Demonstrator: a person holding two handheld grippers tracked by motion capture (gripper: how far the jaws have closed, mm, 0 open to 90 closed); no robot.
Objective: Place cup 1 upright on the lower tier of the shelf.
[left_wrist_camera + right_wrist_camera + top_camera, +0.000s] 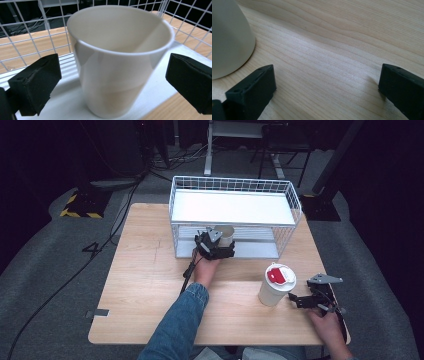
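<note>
Left gripper view, cup [117,62] base cropped, jaws apart.

Your left gripper [216,243] reaches into the wire rack [233,185] at the open cup [224,235] (lidded cup [276,284] stands outside).

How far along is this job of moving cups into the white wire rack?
Looks done: the open white paper cup stands on the lower shelf of the white wire rack. In hand: the left hand-held gripper brackets that cup, jaws open and clear of it. Probably left: the white lidded cup with a red tab stands on the wooden table, beside the open right hand-held gripper.
</note>
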